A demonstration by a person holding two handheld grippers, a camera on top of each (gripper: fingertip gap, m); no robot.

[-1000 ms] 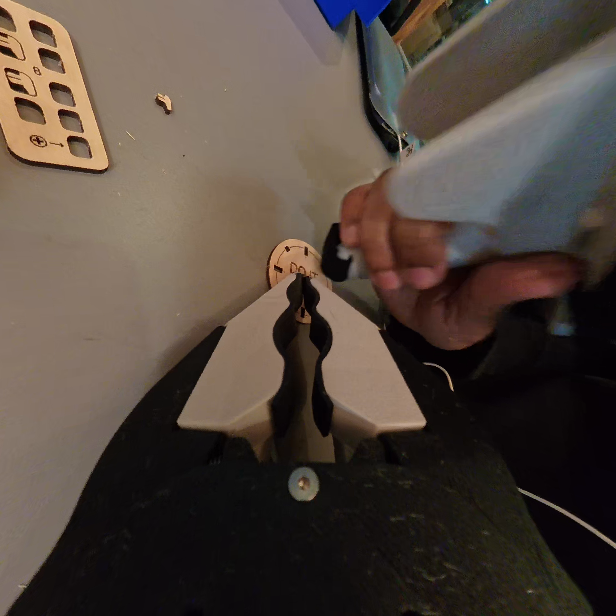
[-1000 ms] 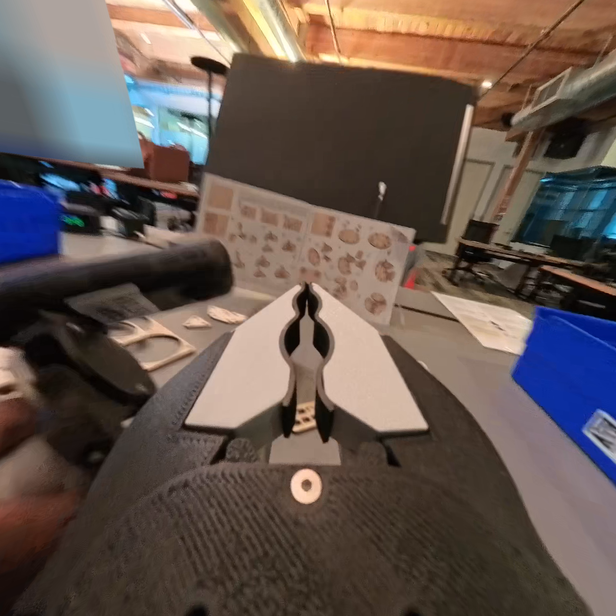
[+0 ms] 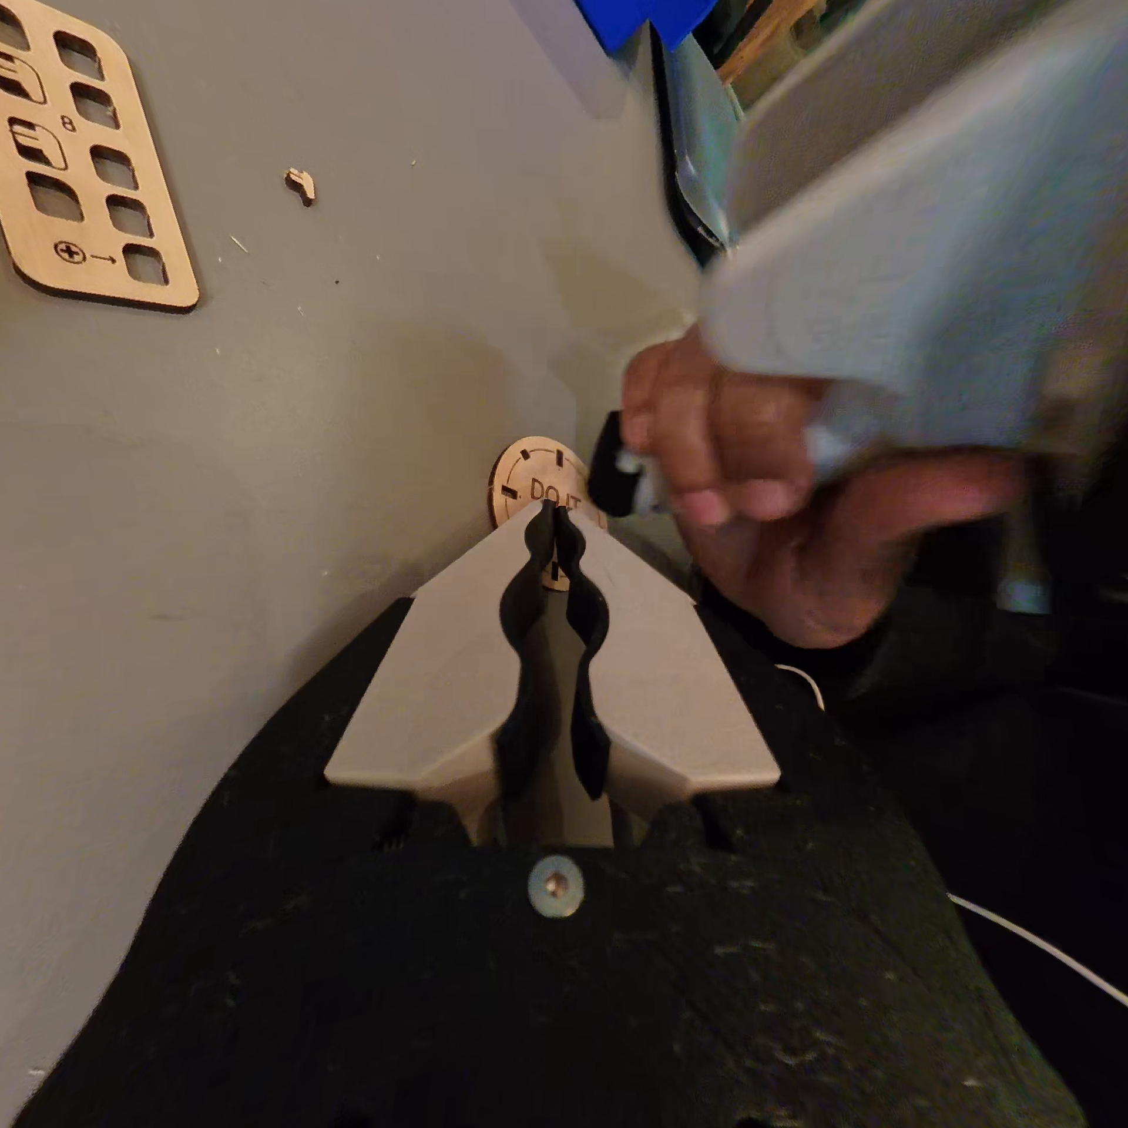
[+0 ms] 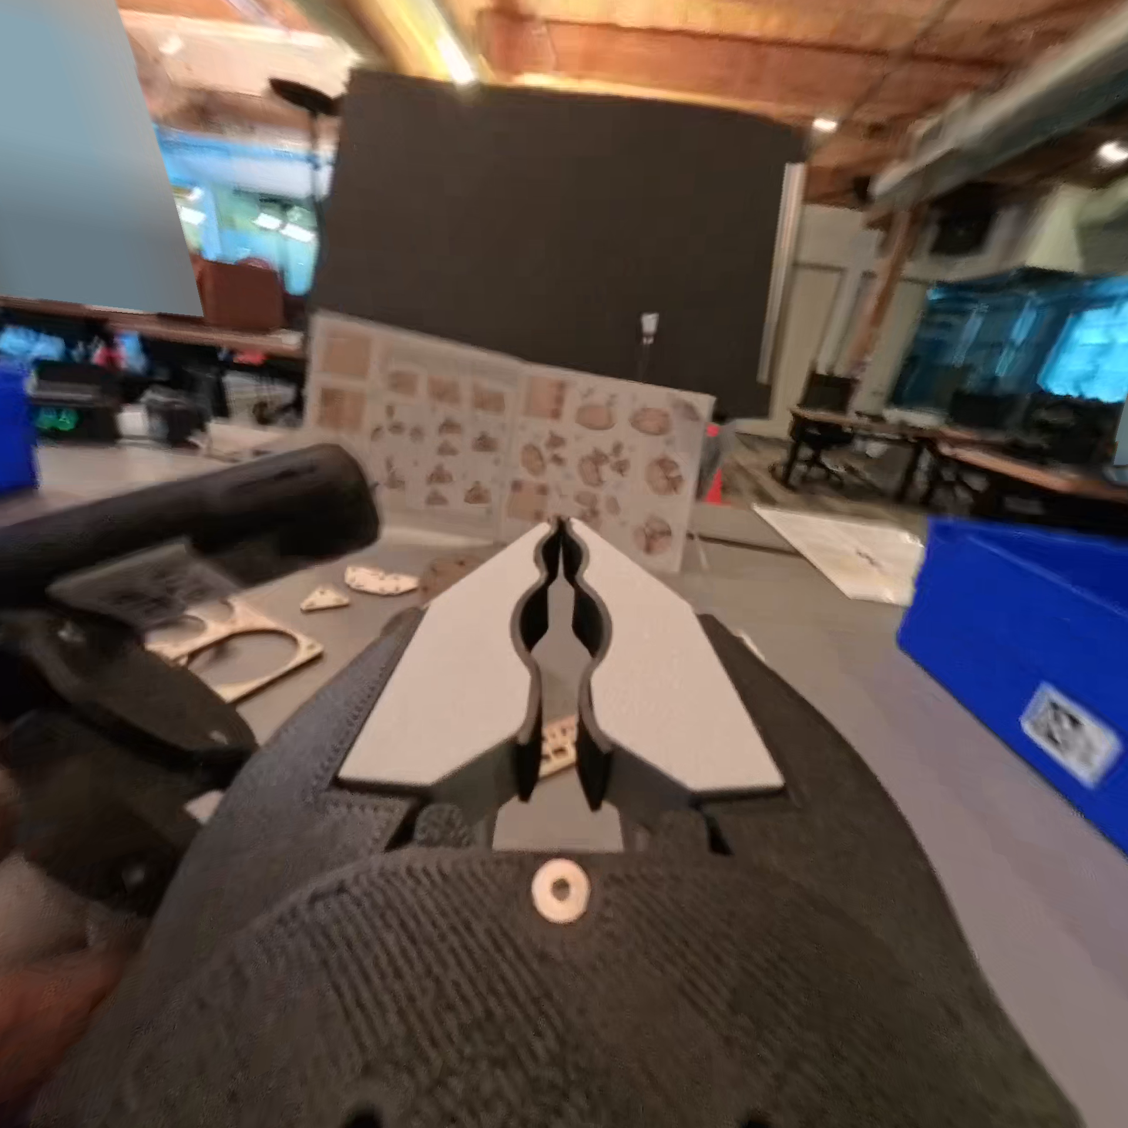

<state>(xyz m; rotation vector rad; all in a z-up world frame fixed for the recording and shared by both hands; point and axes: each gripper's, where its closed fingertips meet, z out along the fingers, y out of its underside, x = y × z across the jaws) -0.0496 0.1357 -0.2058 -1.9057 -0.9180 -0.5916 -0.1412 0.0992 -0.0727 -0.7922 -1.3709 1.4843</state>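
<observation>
- Grey table (image 3: 305,549) bears a perforated wooden sheet (image 3: 91,165) far left.
- Left gripper (image 3: 554,505), fingertips closed together, points down over a round wooden disc (image 3: 531,476), its tips over the disc's face.
- Right gripper (image 4: 561,524) is closed on nothing, raised above the table.
- A hand (image 3: 763,488) is just right of the disc.

A big dark panel (image 4: 561,244) stands under a wood-beamed ceiling (image 4: 671,55) with bright lights. Blue-lit windows (image 4: 1025,342) glow at right above desks (image 4: 952,451); the table (image 4: 824,702) is grey.
</observation>
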